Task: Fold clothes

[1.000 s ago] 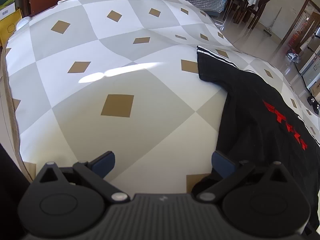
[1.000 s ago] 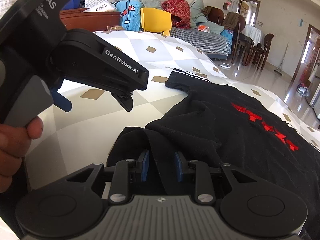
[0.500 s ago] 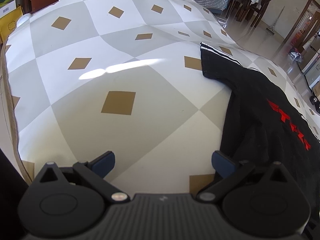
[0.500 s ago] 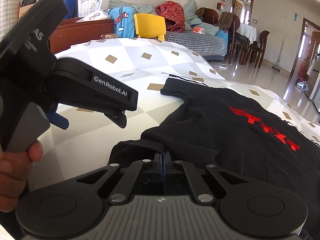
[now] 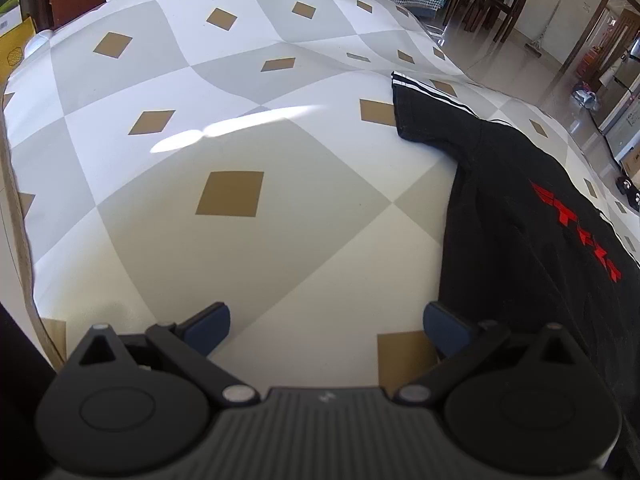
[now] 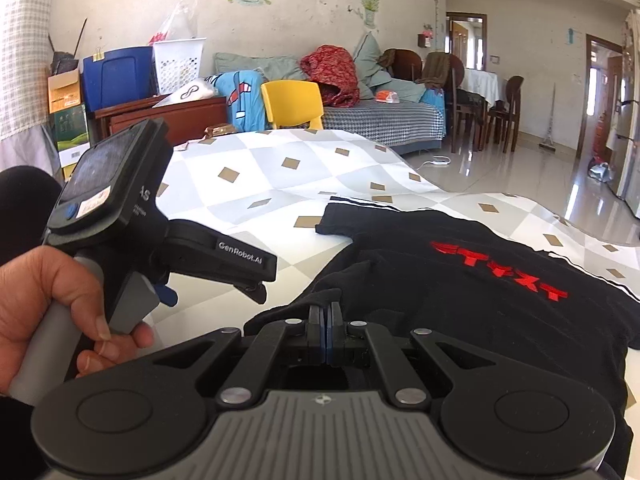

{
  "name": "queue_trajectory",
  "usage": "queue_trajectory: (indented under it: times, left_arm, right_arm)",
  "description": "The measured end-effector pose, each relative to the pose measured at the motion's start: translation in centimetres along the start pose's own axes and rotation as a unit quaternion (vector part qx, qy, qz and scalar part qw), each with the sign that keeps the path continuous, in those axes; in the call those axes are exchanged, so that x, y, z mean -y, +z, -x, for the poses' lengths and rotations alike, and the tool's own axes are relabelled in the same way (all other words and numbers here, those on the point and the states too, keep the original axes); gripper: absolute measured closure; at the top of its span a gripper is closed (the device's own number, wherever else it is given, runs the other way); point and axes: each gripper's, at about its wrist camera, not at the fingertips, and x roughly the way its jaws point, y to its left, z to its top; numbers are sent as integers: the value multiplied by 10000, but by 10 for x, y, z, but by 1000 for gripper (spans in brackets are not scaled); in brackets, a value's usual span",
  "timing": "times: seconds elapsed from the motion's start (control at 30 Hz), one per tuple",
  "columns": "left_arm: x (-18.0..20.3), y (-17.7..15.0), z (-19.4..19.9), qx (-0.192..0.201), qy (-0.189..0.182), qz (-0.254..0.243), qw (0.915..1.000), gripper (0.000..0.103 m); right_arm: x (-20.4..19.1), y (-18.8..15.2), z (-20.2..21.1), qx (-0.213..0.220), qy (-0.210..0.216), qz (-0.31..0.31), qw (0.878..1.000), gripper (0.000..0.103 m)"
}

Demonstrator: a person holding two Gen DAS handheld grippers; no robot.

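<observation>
A black T-shirt (image 6: 460,280) with red lettering and white sleeve stripes lies on the diamond-patterned table cover (image 6: 280,184). My right gripper (image 6: 326,320) is shut on a raised fold of the shirt's near edge, and the cloth is lifted off the cover there. In the left wrist view the same black T-shirt (image 5: 520,220) lies along the right side. My left gripper (image 5: 326,320) hovers open over the bare cover, its right fingertip (image 5: 444,320) at the shirt's edge, with nothing between the pads. A hand holds the left gripper (image 6: 168,272) at the left of the right wrist view.
The table cover (image 5: 200,120) reaches far to the left and back. Beyond the table stand a yellow chair (image 6: 294,104), a wooden cabinet (image 6: 160,116), stacked boxes and a daybed with bedding (image 6: 380,116). A dining set and glossy floor lie at the right.
My right gripper closed on the shirt's near edge, then rose with it, so the view tilted up toward the room. The shirt's edge drew away to the right of my unmoved left gripper.
</observation>
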Motion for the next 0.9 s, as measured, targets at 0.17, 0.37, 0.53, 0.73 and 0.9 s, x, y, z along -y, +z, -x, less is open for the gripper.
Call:
queue_trajectory:
  times: [0.17, 0.37, 0.53, 0.73, 0.9]
  left_arm:
    - [11, -9, -1, -112, -139, -375, 9991, 0]
    - [22, -19, -1, -356, -427, -741, 9957, 0]
    - [22, -23, 2, -394, -469, -831, 9947, 0]
    - [24, -27, 3, -474, -518, -963, 9929, 0]
    - [30, -34, 4, -571, -564, -1202, 9895, 0]
  right_arm:
    - [7, -4, 10, 20, -190, -113, 9998, 101]
    - [14, -6, 9, 25, -597, -209, 9980, 101]
    - [20, -8, 12, -76, -776, -316, 9965, 88]
    - [31, -11, 10, -271, -1164, -523, 9915, 83]
    - [45, -14, 11, -428, -1441, -852, 9850, 80]
